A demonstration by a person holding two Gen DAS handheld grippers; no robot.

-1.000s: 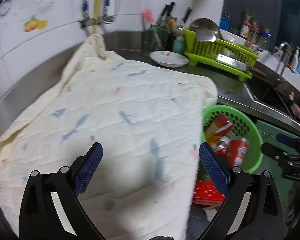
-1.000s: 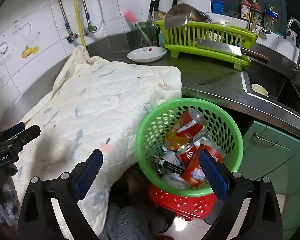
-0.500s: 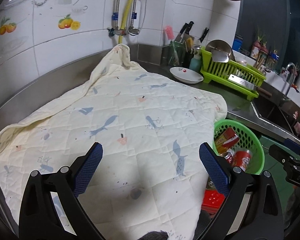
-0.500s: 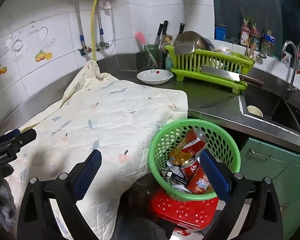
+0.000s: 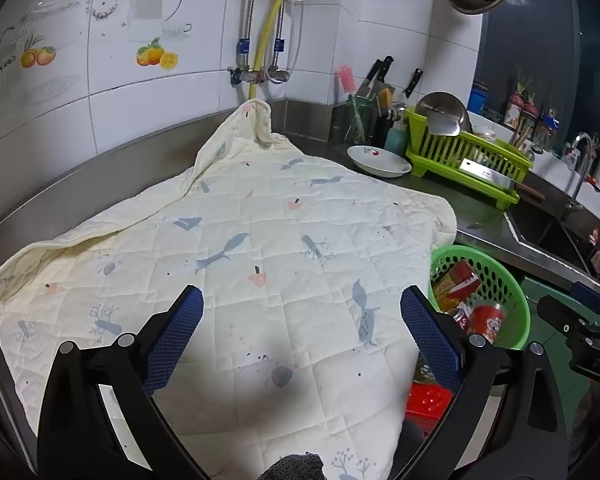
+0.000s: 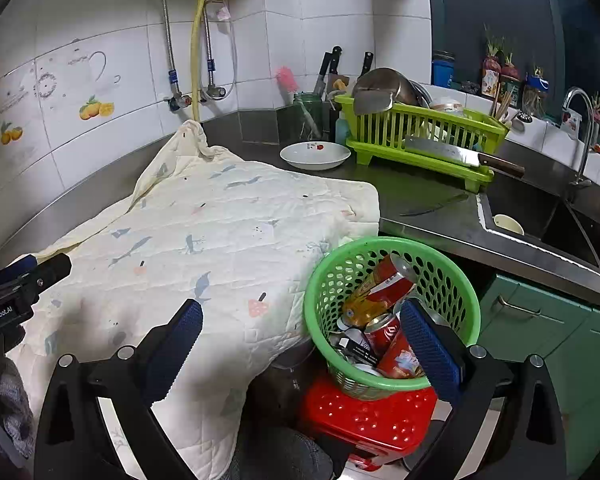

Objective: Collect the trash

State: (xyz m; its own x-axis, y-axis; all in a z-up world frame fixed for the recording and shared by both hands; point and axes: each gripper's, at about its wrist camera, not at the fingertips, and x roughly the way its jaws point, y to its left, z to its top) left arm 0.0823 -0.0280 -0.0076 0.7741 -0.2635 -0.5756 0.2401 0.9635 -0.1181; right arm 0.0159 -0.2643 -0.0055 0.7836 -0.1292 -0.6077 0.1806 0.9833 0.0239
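left gripper (image 5: 302, 312) jaws wide, empty, over quilted cloth (image 5: 260, 248) | right gripper (image 6: 300, 326) jaws wide, empty | green basket (image 6: 464, 280) of cans (image 6: 380, 292) at 3 o'clock of cloth, on red stool (image 6: 364, 420)

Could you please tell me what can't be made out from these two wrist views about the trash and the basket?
- Bottom of the green basket: in the right wrist view, the cans piled on top hide what lies beneath.
- Basket's near side: in the left wrist view, the quilt and the left gripper cover it.
- Counter under the quilt: hidden in both views; any trash there cannot be seen.
- Red stool: its lower part is hidden behind the right gripper.
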